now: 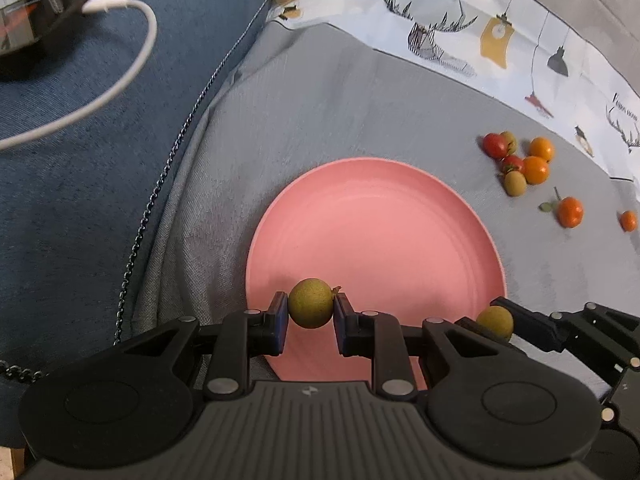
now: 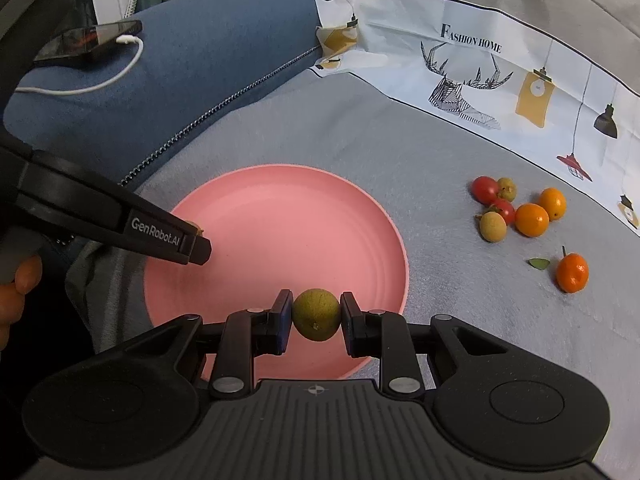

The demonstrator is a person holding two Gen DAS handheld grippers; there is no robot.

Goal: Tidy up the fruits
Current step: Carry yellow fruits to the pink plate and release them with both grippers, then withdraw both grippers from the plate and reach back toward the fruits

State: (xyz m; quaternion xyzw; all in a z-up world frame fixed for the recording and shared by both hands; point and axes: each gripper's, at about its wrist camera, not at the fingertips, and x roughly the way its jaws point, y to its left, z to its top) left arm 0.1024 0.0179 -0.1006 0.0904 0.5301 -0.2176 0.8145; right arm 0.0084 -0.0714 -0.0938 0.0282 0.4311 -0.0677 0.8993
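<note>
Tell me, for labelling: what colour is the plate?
Pink, plain, no pattern; the plate shows best in the right wrist view.

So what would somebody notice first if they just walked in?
Probably the big pink plate in the middle of the grey cloth, with nothing lying on it. Over it, the left gripper and right gripper each pinch a greenish-brown fruit. A cluster of red, orange and brownish fruits waits to its right.

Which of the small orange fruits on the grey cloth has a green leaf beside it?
The lone orange fruit with the dark stem, nearest the camera; a loose green leaf lies just left. The others sit leafless in the cluster.
</note>
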